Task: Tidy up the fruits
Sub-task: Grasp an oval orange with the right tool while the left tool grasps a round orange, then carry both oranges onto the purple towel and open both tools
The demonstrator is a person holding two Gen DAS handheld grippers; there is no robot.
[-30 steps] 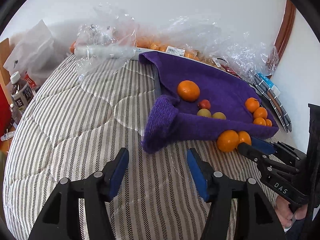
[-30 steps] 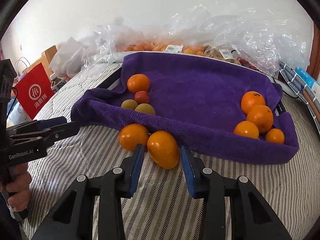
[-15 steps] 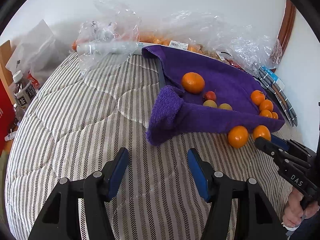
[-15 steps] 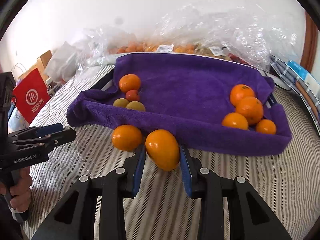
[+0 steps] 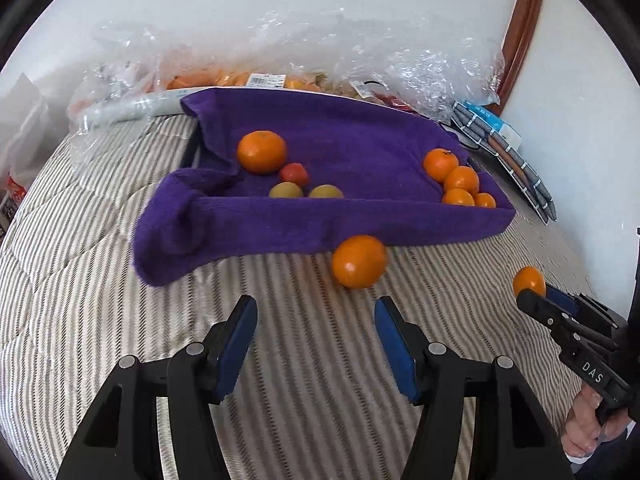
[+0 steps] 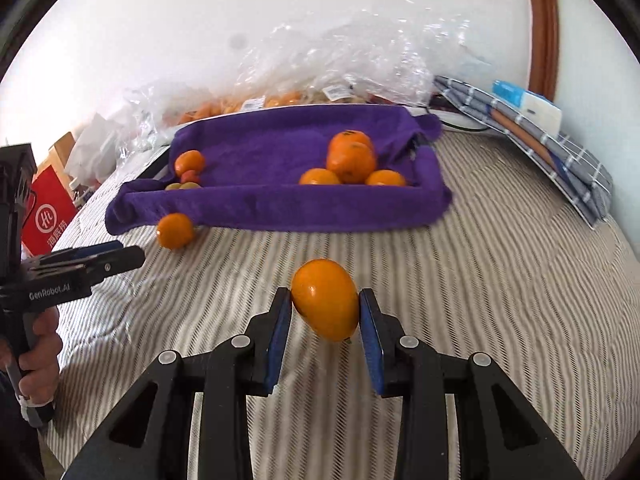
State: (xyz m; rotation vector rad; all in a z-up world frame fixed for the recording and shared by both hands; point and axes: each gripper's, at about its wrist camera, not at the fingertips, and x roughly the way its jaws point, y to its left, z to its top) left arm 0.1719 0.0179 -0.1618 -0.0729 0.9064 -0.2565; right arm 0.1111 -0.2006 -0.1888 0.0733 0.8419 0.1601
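Bed w/ striped quilt (image 6: 500, 264), white wall (image 6: 200, 20), purple towel (image 6: 280, 148)

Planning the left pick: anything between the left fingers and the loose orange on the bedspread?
Nothing visible. The loose orange lies on bare striped bedspread, just ahead of the open left gripper, touching the purple towel's front edge behind it.

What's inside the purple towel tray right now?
The purple towel tray holds one orange, a red fruit, two yellowish fruits and four oranges clustered opposite. The towel hides whatever lies beneath.
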